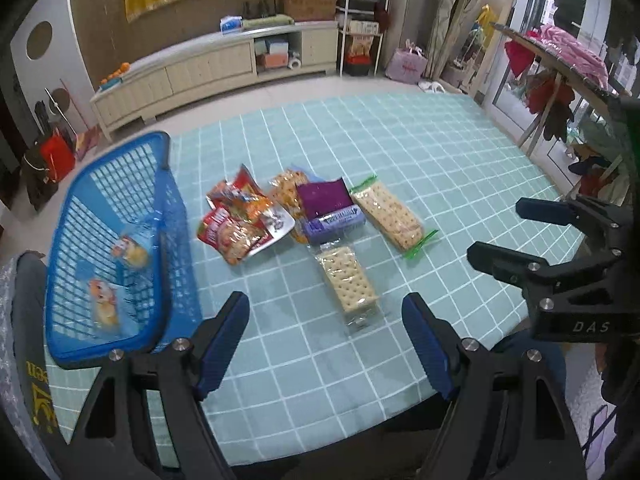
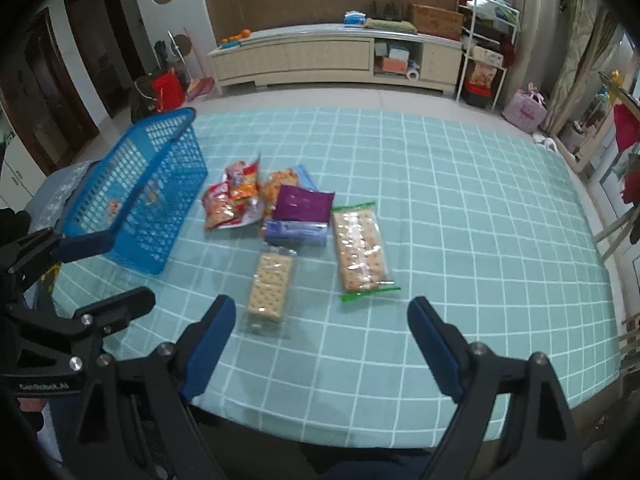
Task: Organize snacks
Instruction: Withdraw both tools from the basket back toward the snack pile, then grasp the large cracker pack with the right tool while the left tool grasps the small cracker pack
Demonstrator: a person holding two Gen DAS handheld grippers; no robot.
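On your bench (image 1: 420, 168) the basket (image 1: 116, 240) stands left of the snack pile (image 1: 276, 216), holding two packets (image 1: 120, 276).

A blue mesh basket (image 1: 116, 248) stands at the worktop's left, two small snack packets (image 1: 120, 276) inside. Beside it lies a heap of red-orange packets (image 1: 240, 224) and a purple packet (image 1: 326, 208). Two clear-wrapped cracker packs (image 1: 350, 282) lie flat nearby.
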